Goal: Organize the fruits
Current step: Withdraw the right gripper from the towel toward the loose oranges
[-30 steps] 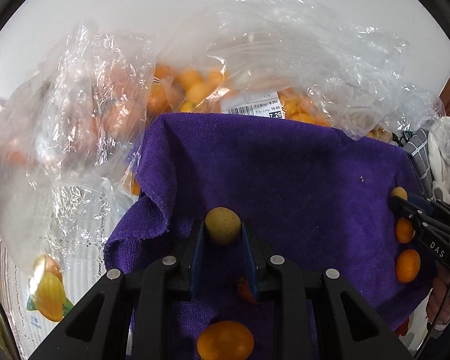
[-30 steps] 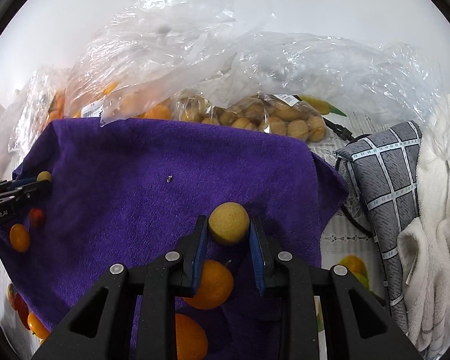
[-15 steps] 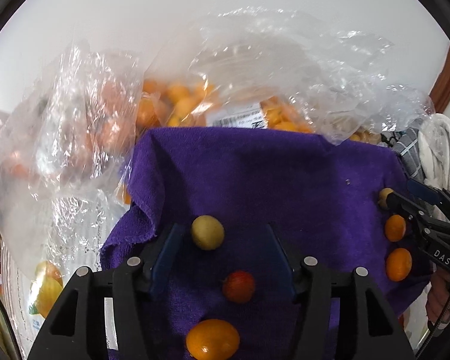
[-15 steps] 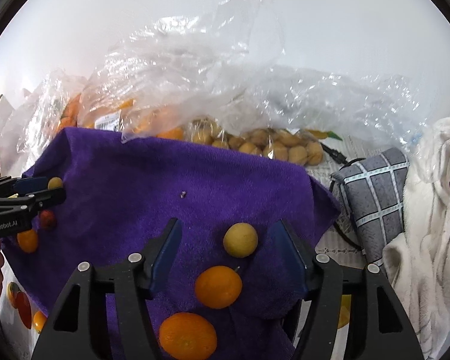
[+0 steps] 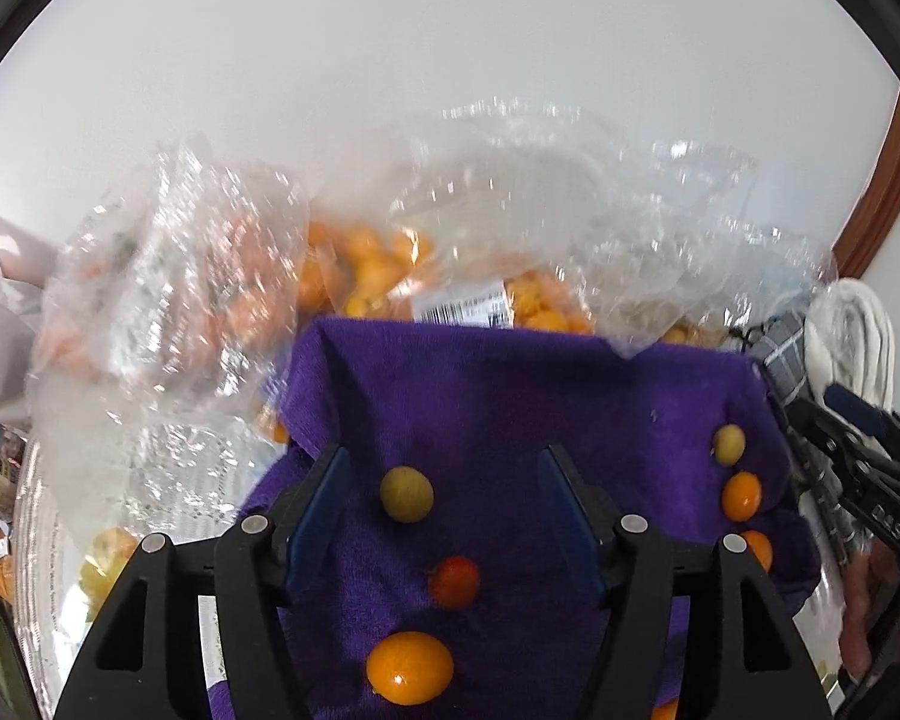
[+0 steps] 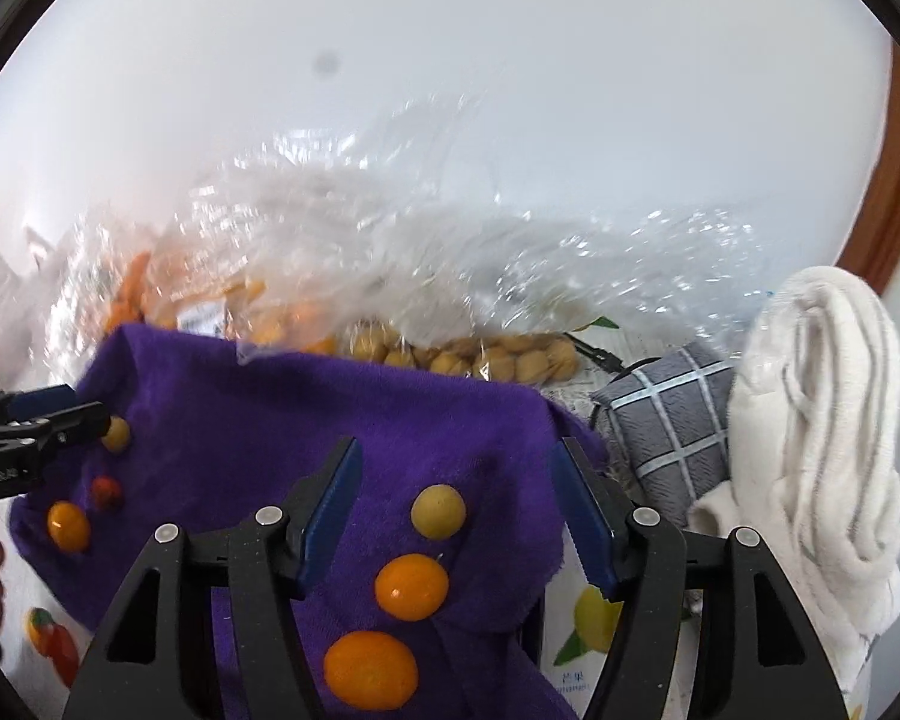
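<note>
I have both claws hanging above the purple terry cloth (image 5: 510,396) that is spread over the desk. My left claw (image 5: 444,516) has its blue-padded jaws wide apart and grips nothing. Between them, lying free on the cloth near its left edge, sits a small round yellow-green fruit (image 5: 406,493). Just nearer to me in the same line lie a small red fruit (image 5: 453,582) and then a larger glossy orange fruit (image 5: 409,667); none of the three touches a jaw.

My right claw (image 6: 456,516) is likewise spread wide and empty. Near the cloth's right edge a second round yellow-green fruit (image 6: 438,511) rests on the fabric, closer to the right jaw than the left. Below it come a shiny orange fruit (image 6: 411,586) and a bigger orange fruit (image 6: 370,669), the three forming a short row running toward me.

Along the cloth's far edge I see crumpled clear plastic bags (image 5: 510,222). Through the film show heaps of orange fruit (image 5: 366,264) at the left and pale tan round fruit (image 6: 510,357) toward the right, with a white barcode label (image 5: 465,309) pressed against the plastic. The bags are blurred, so I cannot tell how many there are.

Off the cloth's right edge lie a grey checked cloth (image 6: 666,420) and, beside it, a bunched white towel (image 6: 822,408). A white fruit-printed covering (image 6: 588,618) shows beneath the purple cloth's right side.
</note>
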A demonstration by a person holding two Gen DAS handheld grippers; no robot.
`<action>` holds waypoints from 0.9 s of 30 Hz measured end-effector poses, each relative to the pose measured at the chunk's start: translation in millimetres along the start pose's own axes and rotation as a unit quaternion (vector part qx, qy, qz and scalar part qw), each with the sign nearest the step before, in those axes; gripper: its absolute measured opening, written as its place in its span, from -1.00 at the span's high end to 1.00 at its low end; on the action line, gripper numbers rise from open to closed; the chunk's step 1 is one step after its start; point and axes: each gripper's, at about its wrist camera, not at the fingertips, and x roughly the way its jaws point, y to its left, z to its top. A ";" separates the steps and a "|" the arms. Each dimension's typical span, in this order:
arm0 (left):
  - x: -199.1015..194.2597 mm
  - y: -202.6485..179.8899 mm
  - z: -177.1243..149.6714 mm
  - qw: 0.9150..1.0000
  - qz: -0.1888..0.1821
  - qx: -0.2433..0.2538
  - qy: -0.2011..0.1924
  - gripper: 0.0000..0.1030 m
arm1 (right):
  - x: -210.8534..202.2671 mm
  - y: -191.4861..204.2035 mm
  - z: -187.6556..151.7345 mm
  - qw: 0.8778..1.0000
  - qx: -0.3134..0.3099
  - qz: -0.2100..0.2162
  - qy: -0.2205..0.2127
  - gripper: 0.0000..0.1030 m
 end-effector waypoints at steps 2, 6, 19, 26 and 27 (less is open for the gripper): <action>-14.3 3.1 2.6 1.000 -0.002 -0.012 -0.022 -0.22 | -16.8 -1.8 -2.2 1.000 0.001 0.004 -0.004 -0.25; -43.8 4.8 5.5 0.998 -0.026 -0.031 -0.049 -0.22 | -45.3 -2.4 -12.7 1.000 -0.007 -0.008 -0.011 -0.25; -94.5 10.8 -66.7 1.000 -0.011 0.002 -0.025 -0.22 | -86.3 -2.2 -86.8 0.999 0.008 0.015 0.032 -0.25; -106.9 16.9 -127.6 1.000 0.012 0.024 0.005 -0.22 | -102.8 6.1 -127.0 0.999 0.005 0.039 0.032 -0.25; -107.7 18.1 -132.4 1.000 0.014 0.023 0.007 -0.22 | -103.9 6.1 -130.7 0.999 0.007 0.041 0.032 -0.25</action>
